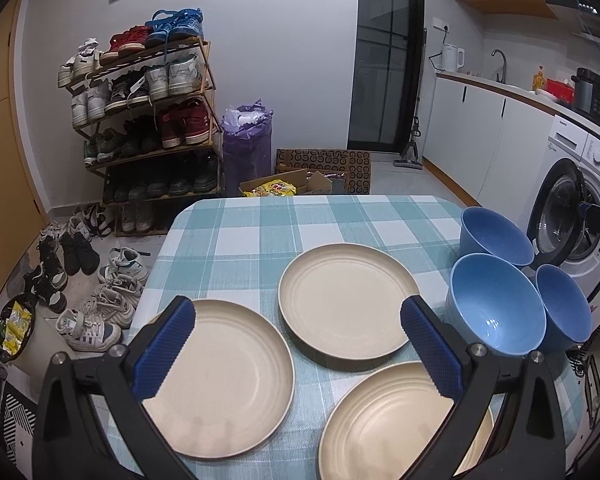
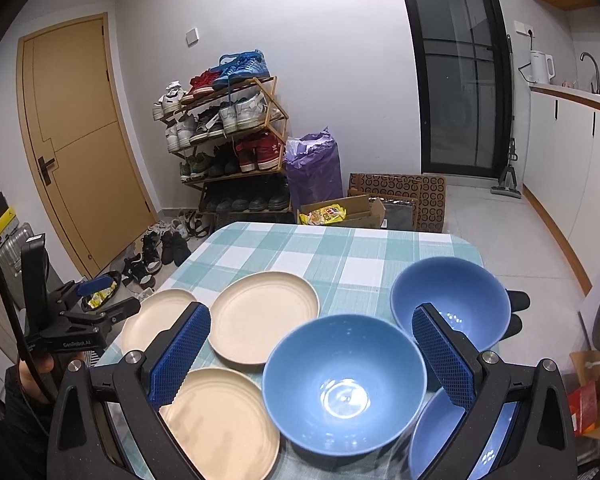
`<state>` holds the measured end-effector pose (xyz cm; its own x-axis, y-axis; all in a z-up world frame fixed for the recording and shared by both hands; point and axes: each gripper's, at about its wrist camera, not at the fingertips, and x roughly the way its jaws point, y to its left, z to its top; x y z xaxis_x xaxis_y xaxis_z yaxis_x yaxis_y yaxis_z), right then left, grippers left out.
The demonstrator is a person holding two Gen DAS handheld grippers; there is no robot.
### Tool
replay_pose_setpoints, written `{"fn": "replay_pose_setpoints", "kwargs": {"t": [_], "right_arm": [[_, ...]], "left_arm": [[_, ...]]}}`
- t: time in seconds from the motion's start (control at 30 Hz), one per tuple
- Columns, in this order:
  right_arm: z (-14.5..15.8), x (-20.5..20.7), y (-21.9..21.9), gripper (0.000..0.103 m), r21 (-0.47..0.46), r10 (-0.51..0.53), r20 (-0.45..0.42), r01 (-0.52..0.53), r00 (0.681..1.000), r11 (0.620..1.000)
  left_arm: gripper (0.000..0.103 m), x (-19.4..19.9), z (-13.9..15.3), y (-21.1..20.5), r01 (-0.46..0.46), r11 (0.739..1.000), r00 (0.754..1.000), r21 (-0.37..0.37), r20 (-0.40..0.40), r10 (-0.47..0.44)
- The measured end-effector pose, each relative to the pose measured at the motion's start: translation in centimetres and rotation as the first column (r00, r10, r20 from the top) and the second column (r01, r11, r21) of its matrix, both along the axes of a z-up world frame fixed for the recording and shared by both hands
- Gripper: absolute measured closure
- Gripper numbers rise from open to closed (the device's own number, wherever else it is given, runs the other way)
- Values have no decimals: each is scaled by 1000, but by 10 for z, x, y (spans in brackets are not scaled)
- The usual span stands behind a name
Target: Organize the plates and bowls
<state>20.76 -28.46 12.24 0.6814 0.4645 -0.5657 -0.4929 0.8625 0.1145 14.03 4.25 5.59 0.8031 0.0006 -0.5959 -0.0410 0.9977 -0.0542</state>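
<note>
Three cream plates lie on the checked table: a left plate (image 1: 224, 376), a far plate (image 1: 350, 306) and a near plate (image 1: 400, 424). Three blue bowls stand at the right: a far bowl (image 1: 494, 236), a middle bowl (image 1: 496, 304) and a right bowl (image 1: 562, 308). My left gripper (image 1: 298, 348) hovers open above the plates, holding nothing. My right gripper (image 2: 310, 360) is open above the middle bowl (image 2: 342, 380), with the far bowl (image 2: 452, 296) behind its right finger. The left gripper (image 2: 100, 300) also shows at the left of the right wrist view.
The table (image 1: 260, 232) has a teal checked cloth and rounded far corners. Beyond it stand a shoe rack (image 1: 148, 112), loose shoes on the floor (image 1: 100, 304), a purple bag (image 1: 248, 144) and cardboard boxes (image 1: 324, 172). A washing machine (image 1: 576, 200) sits at the right.
</note>
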Motion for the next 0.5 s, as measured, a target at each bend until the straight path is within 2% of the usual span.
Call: {"fn": "replay_pose_setpoints", "kwargs": {"t": [0.5], "right_arm": [[9,47,15,0,-3,28,-54,-28,998,1000]], "left_arm": [[0,34,0,2,21,1000,999,-8,-30,-22]]}}
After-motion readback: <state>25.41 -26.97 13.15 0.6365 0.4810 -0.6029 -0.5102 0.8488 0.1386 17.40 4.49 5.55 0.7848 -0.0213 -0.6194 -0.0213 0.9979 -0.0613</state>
